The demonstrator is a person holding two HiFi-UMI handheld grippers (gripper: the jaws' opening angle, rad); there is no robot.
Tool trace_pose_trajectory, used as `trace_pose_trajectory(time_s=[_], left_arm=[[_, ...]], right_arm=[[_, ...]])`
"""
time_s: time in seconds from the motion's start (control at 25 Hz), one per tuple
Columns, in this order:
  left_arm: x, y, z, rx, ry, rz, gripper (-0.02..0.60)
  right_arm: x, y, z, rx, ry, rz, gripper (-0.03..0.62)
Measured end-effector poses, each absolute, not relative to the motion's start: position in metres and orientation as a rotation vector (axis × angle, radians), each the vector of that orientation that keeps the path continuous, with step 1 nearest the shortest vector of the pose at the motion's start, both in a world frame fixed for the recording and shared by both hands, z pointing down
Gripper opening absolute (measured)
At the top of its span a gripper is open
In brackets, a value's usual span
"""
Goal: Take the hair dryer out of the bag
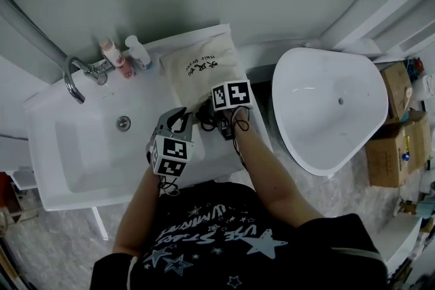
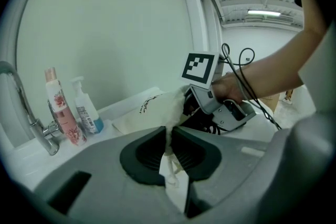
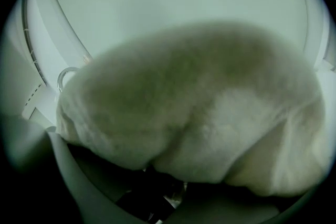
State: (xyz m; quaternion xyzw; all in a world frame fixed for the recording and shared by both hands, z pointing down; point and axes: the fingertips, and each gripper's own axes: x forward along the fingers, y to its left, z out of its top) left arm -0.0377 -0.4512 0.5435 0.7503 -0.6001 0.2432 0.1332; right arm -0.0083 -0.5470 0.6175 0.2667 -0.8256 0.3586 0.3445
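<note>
A cream cloth bag [image 1: 197,64] with dark print lies on the white counter right of the basin. My left gripper [image 1: 180,120] is shut on the bag's near edge, and a fold of cream fabric [image 2: 168,128] is pinched between its dark pads. My right gripper [image 1: 207,115] points down into the bag's mouth, its fingertips hidden by cloth. In the right gripper view the bag [image 3: 199,113] drapes over the lens, with only a dark shape [image 3: 152,199] showing below it. Something black [image 2: 202,120] sits at the bag's mouth under the right gripper; I cannot tell whether it is the hair dryer.
A chrome tap [image 1: 78,78], a pink bottle [image 1: 112,54] and a white pump bottle [image 1: 138,51] stand behind the basin [image 1: 88,153]. A white tub [image 1: 326,105] sits to the right, with cardboard boxes [image 1: 394,139] beyond it.
</note>
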Motion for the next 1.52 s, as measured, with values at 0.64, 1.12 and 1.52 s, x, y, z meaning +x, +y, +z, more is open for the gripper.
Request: trace_pose_trajectory(time_s=[0.64,1.12,1.52], left_arm=[[-0.049,-0.454,0.536,2.186,-1.726,0.688,0.051],[-0.046,-0.452,0.531,2.268,-1.625,0.677,0.051],[-0.042,-0.443,0.534,2.335,-1.528,0.694,0.051]], right_arm=[[0.013,-0.483,0.584,0.535,-2.220,0.976,0.198],[0.039,-0.420,0.560,0.497,-2.259,0.950,0.199],[0.060,-0.370,0.552,0.625,-2.300,1.129,0.199]])
